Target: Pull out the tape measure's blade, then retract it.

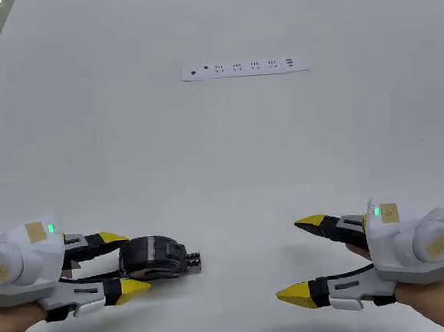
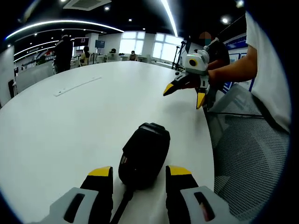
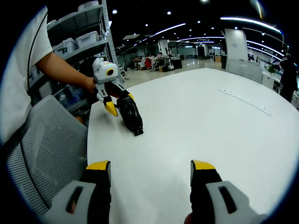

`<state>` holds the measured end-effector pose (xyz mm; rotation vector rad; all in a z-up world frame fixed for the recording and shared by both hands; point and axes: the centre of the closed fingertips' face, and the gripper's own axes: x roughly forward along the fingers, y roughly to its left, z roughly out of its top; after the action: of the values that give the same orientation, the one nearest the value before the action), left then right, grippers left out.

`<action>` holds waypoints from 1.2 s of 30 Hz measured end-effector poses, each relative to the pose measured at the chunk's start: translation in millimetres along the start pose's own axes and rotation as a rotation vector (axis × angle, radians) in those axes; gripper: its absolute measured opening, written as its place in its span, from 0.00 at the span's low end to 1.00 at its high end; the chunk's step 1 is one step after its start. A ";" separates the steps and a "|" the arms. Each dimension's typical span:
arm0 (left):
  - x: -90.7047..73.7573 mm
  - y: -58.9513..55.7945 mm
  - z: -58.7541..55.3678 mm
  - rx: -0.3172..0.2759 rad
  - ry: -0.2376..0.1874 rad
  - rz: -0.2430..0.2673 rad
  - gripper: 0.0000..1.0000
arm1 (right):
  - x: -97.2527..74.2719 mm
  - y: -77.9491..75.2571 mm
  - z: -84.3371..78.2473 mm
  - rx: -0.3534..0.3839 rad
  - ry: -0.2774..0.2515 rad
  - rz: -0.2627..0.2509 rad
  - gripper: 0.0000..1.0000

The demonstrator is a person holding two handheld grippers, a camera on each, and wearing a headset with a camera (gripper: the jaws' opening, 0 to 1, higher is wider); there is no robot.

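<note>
A black tape measure [image 1: 154, 257] lies on the white table [image 1: 221, 158] at the near left, its blade tip pointing right and the blade pulled in. My left gripper [image 1: 129, 262] is open, its yellow-tipped jaws standing on either side of the case, close to it. In the left gripper view the tape measure [image 2: 144, 154] sits between the jaws of the left gripper [image 2: 140, 171]. My right gripper [image 1: 295, 258] hovers open at the near right with nothing in it, well apart from the tape. From the right gripper [image 3: 150, 165] I see the tape measure [image 3: 131, 114] ahead.
A white power strip [image 1: 243, 68] lies far back on the table. A grey mesh chair [image 2: 243, 140] stands by the table's near edge. A bare table top stretches between the grippers and beyond them.
</note>
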<state>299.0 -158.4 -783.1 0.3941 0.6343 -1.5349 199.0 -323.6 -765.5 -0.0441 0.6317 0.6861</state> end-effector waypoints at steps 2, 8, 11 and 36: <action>1.8 0.2 0.1 0.008 0.002 0.001 0.41 | -0.1 -1.1 -1.6 0.001 0.002 -0.001 0.69; 4.3 -0.4 1.2 0.018 0.003 -0.005 0.36 | 0.7 -0.5 -3.1 -0.002 0.002 0.000 0.69; 5.3 -0.8 1.9 0.030 0.004 -0.006 0.33 | 1.4 -0.4 -3.3 0.001 0.000 0.000 0.70; 7.6 -1.0 -1.3 0.133 0.123 -0.042 0.30 | 37.3 2.6 2.1 -0.103 0.043 0.081 0.65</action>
<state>297.3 -163.6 -788.5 0.5831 0.6415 -1.6062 220.8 -299.4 -784.1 -0.1296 0.6420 0.7977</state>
